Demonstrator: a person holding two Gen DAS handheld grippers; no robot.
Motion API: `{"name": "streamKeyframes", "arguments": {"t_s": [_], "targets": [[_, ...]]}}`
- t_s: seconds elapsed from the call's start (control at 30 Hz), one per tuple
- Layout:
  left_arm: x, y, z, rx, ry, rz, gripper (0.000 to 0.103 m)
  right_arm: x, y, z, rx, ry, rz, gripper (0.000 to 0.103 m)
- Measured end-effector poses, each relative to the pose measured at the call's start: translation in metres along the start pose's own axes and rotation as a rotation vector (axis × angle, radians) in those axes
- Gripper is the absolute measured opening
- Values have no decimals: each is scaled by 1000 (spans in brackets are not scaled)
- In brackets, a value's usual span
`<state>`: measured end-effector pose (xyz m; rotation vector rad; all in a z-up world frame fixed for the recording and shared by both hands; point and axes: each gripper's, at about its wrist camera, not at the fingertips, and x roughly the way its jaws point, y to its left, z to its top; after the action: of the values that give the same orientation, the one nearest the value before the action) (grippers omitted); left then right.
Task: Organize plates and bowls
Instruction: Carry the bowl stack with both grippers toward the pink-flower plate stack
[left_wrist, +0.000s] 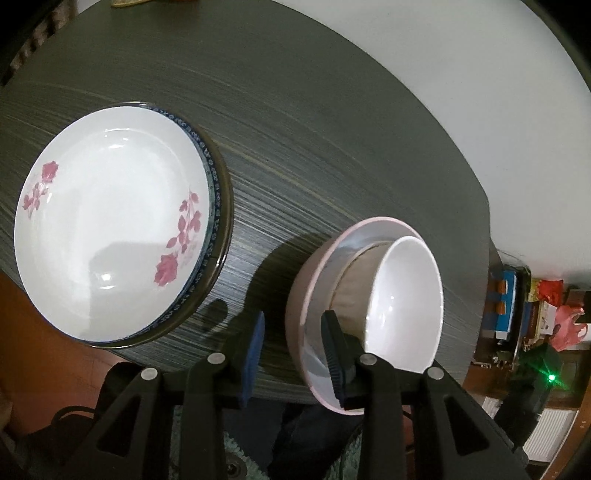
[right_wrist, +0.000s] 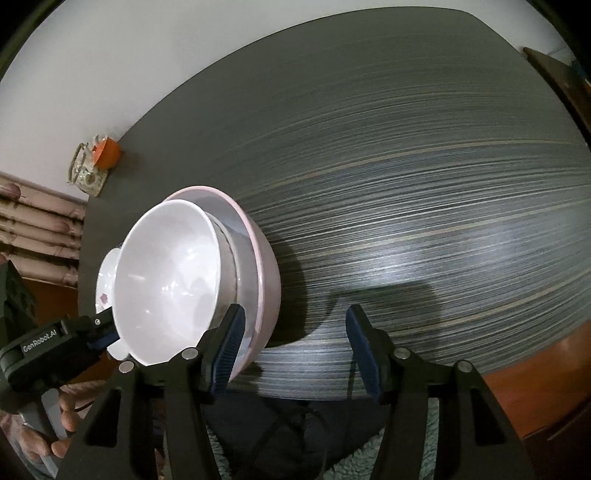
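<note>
A white bowl (left_wrist: 404, 306) sits nested in a larger pink bowl (left_wrist: 299, 295) near the table's front edge; both show in the right wrist view too, the white bowl (right_wrist: 166, 280) inside the pink bowl (right_wrist: 266, 280). My left gripper (left_wrist: 295, 354) is open, its jaws astride the pink bowl's near wall, one finger outside and one inside. A white plate with pink roses (left_wrist: 110, 229) lies on a blue-rimmed plate (left_wrist: 214, 173) to the left. My right gripper (right_wrist: 295, 354) is open and empty, just right of the bowls.
The dark striped table (right_wrist: 406, 184) stretches far behind the bowls. An orange-lidded glass jar (right_wrist: 99, 158) stands past its far left corner. Shelves with clutter (left_wrist: 517, 314) are off the table's right side in the left wrist view.
</note>
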<state>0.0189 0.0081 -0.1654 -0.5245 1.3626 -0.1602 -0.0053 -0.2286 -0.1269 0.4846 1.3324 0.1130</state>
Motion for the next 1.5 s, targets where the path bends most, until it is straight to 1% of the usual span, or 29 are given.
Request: {"name": "streamKeyframes", "arguments": {"t_s": [0.37, 0.73, 0.87, 0.93, 1.0, 1.07, 1.13, 1.33, 1.43, 1.5], "targets": [[16, -1, 5, 0, 10, 47, 32, 13, 6, 2, -10, 18, -48, 54], [22, -2, 9, -5, 14, 36, 30, 24, 12, 13, -22, 32, -75, 51], [23, -3, 11, 3, 14, 26, 24, 27, 13, 15, -10, 45, -71, 48], [23, -3, 11, 4, 12, 27, 24, 27, 13, 15, -7, 45, -67, 46], [23, -5, 11, 8, 10, 31, 24, 27, 15, 14, -11, 43, -59, 39], [22, -6, 10, 11, 8, 36, 23, 26, 17, 14, -20, 38, -59, 35], [22, -8, 9, 17, 1, 39, 23, 26, 20, 14, -20, 35, -49, 29], [22, -12, 6, 30, -12, 30, 16, 24, 25, 12, -33, 31, -19, 15], [23, -15, 6, 42, -17, 25, 8, 23, 28, 12, -37, 26, -19, 14], [24, -17, 5, 43, -21, 29, 8, 24, 30, 12, -35, 23, -16, 15]]}}
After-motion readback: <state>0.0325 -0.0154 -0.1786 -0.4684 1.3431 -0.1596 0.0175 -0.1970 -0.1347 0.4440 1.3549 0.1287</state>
